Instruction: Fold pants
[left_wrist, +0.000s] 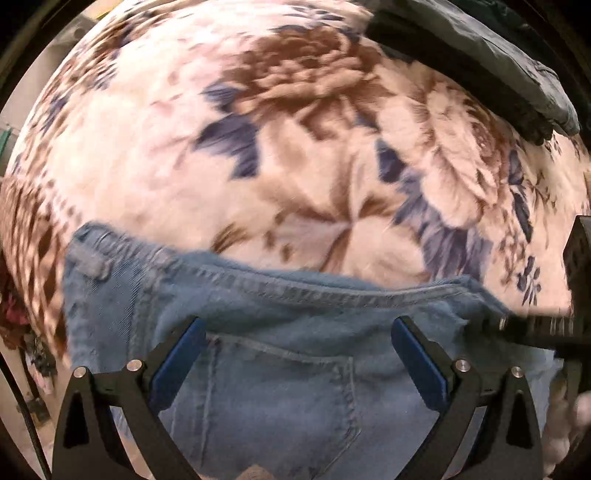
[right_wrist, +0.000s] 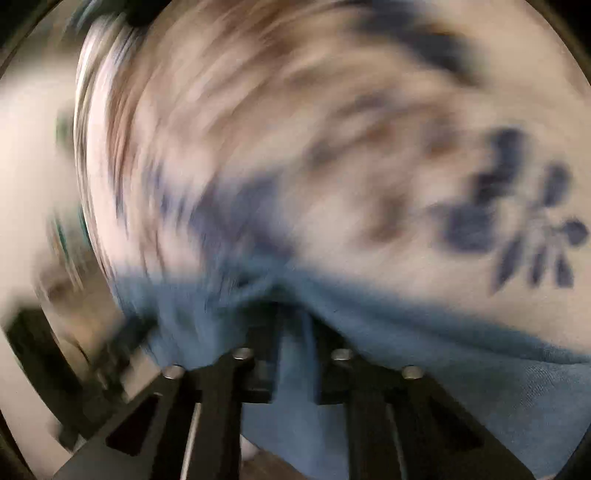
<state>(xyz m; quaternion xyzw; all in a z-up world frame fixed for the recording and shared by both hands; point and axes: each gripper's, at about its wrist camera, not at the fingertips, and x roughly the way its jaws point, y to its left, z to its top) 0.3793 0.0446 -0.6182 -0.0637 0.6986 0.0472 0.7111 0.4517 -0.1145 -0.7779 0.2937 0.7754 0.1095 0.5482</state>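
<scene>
Light blue denim pants (left_wrist: 280, 332) lie on a floral blanket (left_wrist: 258, 155), waistband and a back pocket facing me in the left wrist view. My left gripper (left_wrist: 297, 332) is open, its blue-padded fingers (left_wrist: 177, 362) spread wide just above the denim near the waistband, holding nothing. My right gripper (right_wrist: 293, 332) is shut on a bunched edge of the pants (right_wrist: 461, 369); the right wrist view is heavily blurred. The right gripper also shows in the left wrist view (left_wrist: 532, 328), at the pants' right edge.
A dark green-grey garment (left_wrist: 480, 55) lies at the blanket's far right. The blanket's left edge (left_wrist: 33, 206) drops off to clutter and a floor below. A pale wall or floor (right_wrist: 29, 166) shows left of the blanket in the right wrist view.
</scene>
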